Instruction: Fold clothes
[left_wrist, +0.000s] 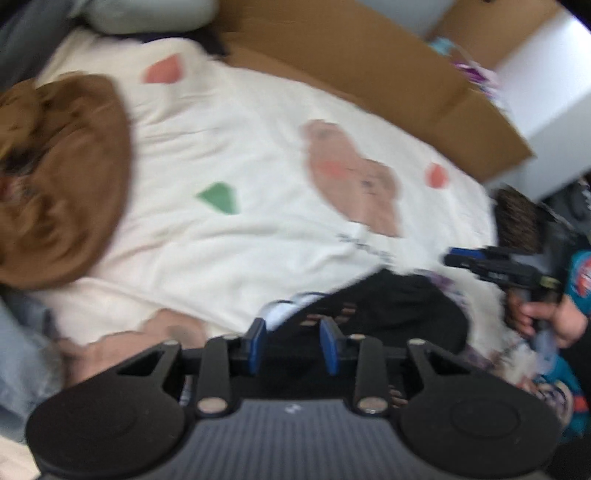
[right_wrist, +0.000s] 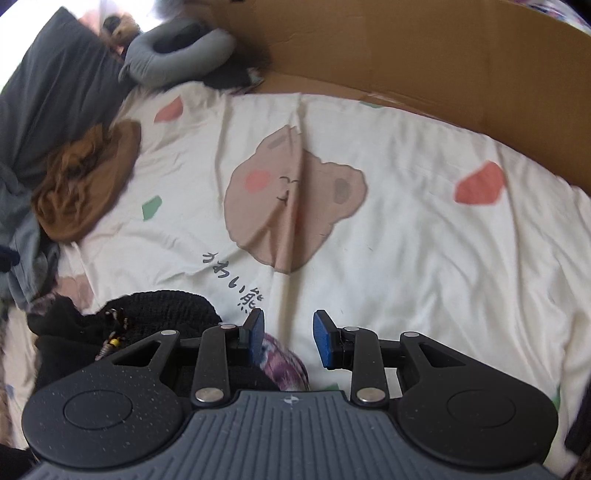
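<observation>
Left wrist view: we see our left gripper tipped steeply down over the black garment at the near edge of the bed sheet, its fingers partly apart with nothing visibly clamped. Our right hand grips its tool at the far right.

Right wrist view: our right gripper angles down above the sheet, fingers partly apart and empty; the black garment lies just left.

My left wrist camera looks steeply down along my fingers, close over the black garment. My right one does likewise, just above the bedsheet. Both share its bear print.
</observation>
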